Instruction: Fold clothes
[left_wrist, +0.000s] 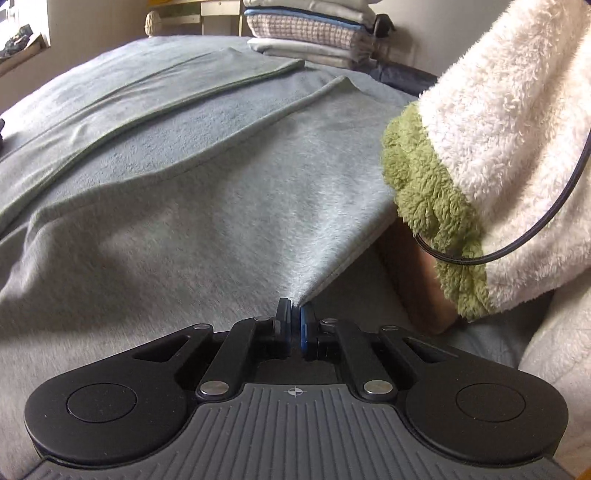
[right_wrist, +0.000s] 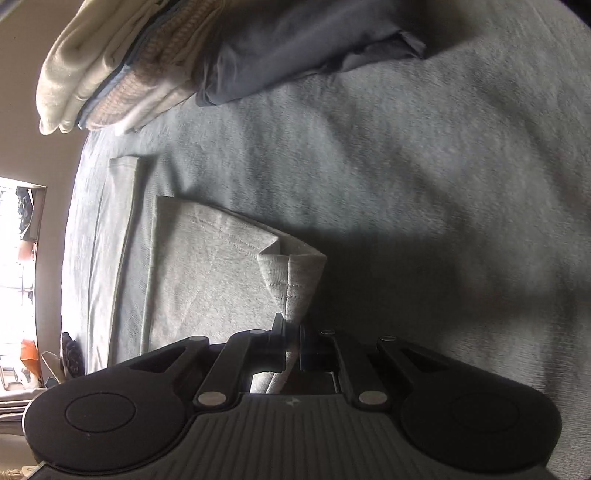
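The bed (left_wrist: 110, 295), covered in a pale grey-green fleece blanket (right_wrist: 406, 166), fills both wrist views. On it lies the grey garment (left_wrist: 221, 206) I am folding, its stitched hem (right_wrist: 236, 236) showing in the right view. At twelve o'clock in the left view a stack of folded laundry (left_wrist: 306, 33) sits at the far edge of the bed; beside it lies a dark blue cloth (right_wrist: 295, 48). At three o'clock in that view is my other arm's white fleece sleeve (left_wrist: 517, 129) with its green cuff (left_wrist: 424, 192), a black cable (left_wrist: 554, 206) looping across it. My left hand-held gripper (left_wrist: 294, 317) is clamped on a corner of the garment. My right hand-held gripper (right_wrist: 291, 336) is clamped on a bunched fold of its hem edge.
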